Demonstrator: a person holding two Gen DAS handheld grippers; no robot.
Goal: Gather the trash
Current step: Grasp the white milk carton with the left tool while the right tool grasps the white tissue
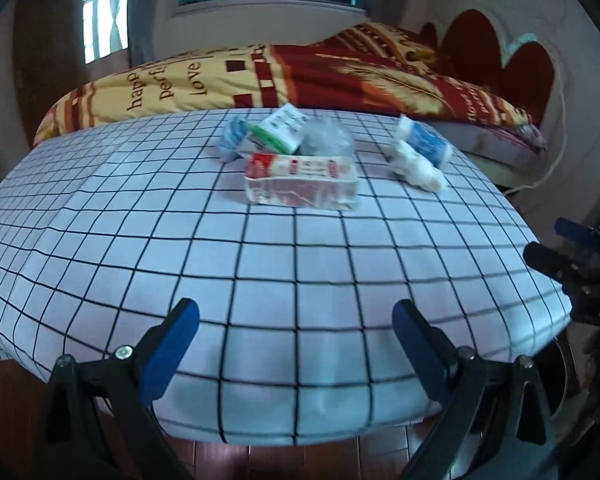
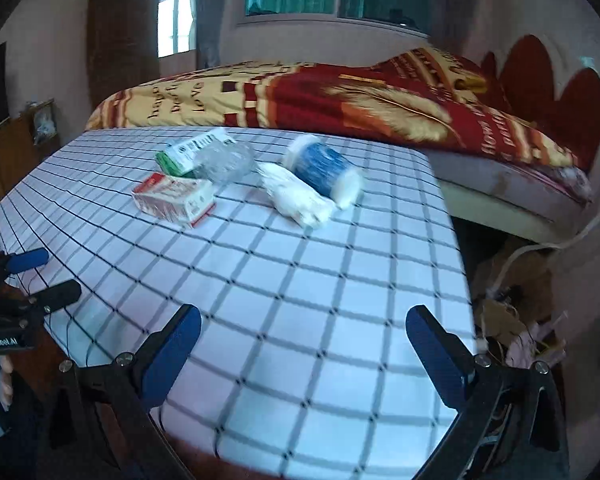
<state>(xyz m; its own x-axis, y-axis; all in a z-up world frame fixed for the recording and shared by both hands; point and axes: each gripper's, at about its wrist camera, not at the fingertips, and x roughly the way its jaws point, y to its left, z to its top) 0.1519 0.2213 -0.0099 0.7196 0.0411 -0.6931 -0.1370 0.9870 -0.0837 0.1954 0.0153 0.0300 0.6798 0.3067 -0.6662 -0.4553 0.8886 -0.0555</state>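
Approach step: I hold left gripper (image 1: pixel 296 344) and right gripper (image 2: pixel 304 348) spread apart, empty, above the table (image 1: pixel 100 240) near edge. Next, I judge, reach across the table to the red carton (image 1: pixel 301 182) and close on it.

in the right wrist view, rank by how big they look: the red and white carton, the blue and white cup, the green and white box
1. red and white carton, nearest the camera, so partly perspective
2. blue and white cup
3. green and white box, partly hidden by clear crumpled plastic

Carton and cup look close in size; their order is unsure.
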